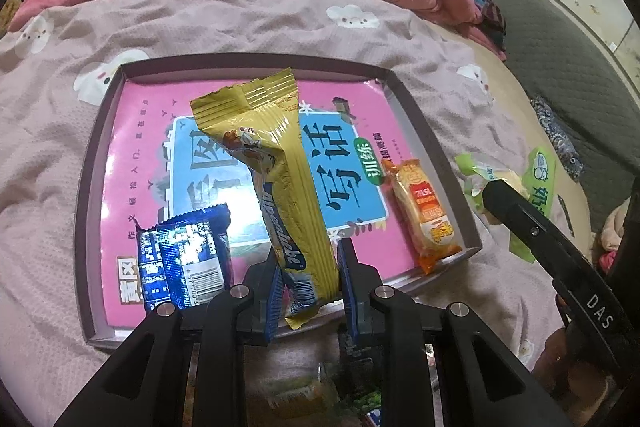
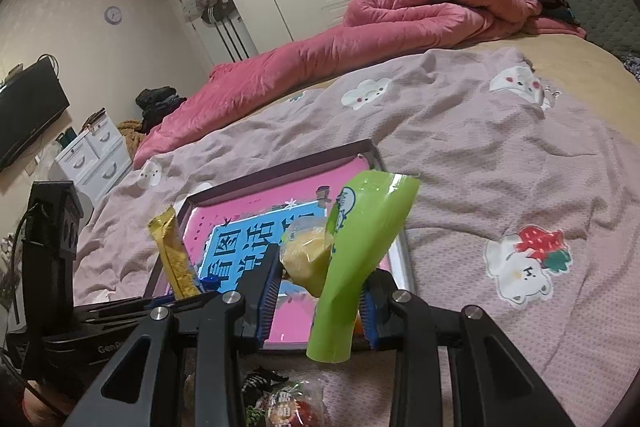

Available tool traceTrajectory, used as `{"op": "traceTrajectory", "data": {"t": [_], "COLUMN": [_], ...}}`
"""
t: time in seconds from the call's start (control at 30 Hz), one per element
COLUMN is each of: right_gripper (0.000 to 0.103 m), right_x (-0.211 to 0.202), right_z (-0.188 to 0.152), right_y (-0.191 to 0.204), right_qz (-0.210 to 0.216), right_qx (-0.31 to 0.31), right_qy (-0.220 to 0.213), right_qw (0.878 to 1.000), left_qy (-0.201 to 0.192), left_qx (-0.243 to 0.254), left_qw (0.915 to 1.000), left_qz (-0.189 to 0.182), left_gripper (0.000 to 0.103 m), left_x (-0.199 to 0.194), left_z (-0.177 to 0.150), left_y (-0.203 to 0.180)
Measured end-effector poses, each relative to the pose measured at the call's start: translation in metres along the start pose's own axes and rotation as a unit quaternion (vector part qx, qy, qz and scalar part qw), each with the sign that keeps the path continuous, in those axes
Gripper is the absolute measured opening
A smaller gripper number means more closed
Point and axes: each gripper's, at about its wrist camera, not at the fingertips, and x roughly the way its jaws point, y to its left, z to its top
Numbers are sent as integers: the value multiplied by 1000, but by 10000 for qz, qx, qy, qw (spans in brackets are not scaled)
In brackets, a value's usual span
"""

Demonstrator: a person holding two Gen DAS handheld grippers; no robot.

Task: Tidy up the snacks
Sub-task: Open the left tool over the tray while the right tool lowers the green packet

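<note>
Two snacks already inside the tray [image 1: 86, 187]; left gripper [image 1: 307, 285] clamping yellow packet [image 1: 280, 179], right gripper [image 2: 318, 301] clamping green packet [image 2: 360, 259], both above the tray; more packets lying unsorted outside it

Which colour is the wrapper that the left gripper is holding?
Golden yellow. The wrapper shows best in the left wrist view, pinched by the left gripper.
</note>
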Motion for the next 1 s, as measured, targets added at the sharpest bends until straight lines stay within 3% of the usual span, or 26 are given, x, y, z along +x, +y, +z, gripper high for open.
{"op": "traceTrajectory", "data": {"t": [1.0], "right_gripper": [35], "right_x": [46], "right_z": [-30], "right_y": [28], "right_qz": [130], "right_qx": [-717], "right_qy": [759], "right_qw": [9944], "left_qy": [302], "left_qx": [-205], "left_qw": [9993], "left_qz": [-33], "left_gripper": [26], "left_x": [22], "left_z": [2], "left_y": [16]}}
